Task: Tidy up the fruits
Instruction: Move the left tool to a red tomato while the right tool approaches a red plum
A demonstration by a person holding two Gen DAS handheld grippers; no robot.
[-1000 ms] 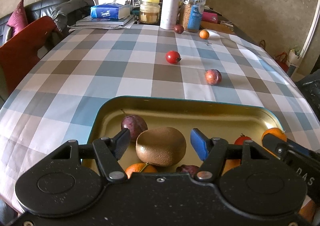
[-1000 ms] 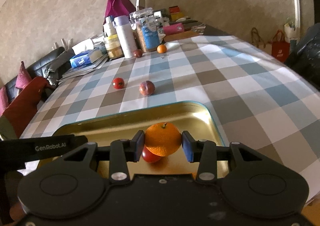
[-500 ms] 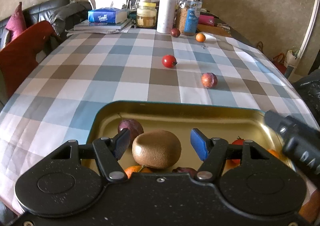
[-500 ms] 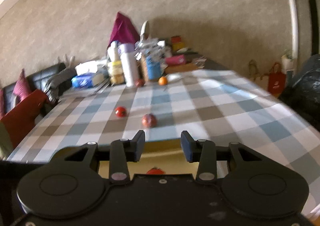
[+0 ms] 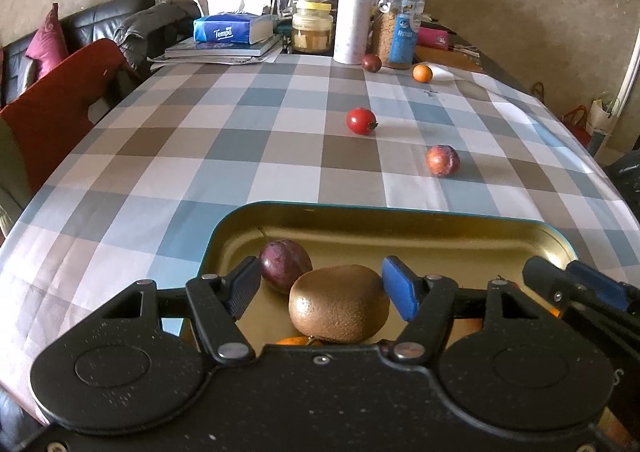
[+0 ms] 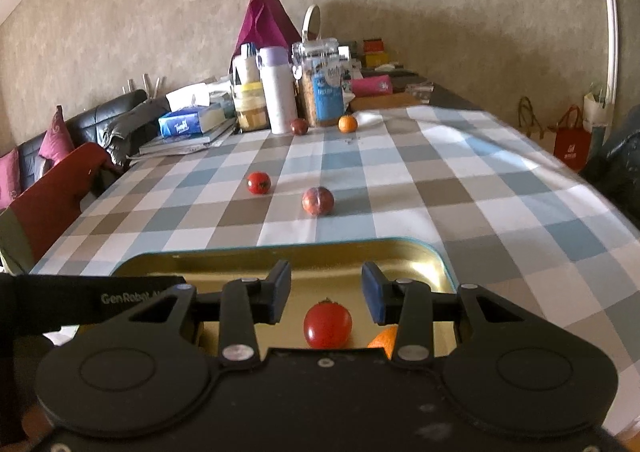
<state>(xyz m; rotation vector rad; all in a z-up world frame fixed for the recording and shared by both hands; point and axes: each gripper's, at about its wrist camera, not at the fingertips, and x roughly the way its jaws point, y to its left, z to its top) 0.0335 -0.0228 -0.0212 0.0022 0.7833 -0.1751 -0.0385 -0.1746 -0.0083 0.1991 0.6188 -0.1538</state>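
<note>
1. Two jaws of the left hand-held gripper (image 5: 320,284) stand apart, angled down over a kiwi (image 5: 339,304) in the gold tray (image 5: 400,220), touching nothing.
2. Right hand-held gripper (image 6: 326,294): jaws apart, empty, above a tomato (image 6: 328,324) in the tray (image 6: 424,260).

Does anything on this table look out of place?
Yes: four fruits lie loose on the tablecloth, outside the tray: a tomato, a plum, another plum and a small orange by the jars.

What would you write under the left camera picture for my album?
Open left tool over a kiwi and plum in the gold tray; four fruits wait on the checked table.
</note>
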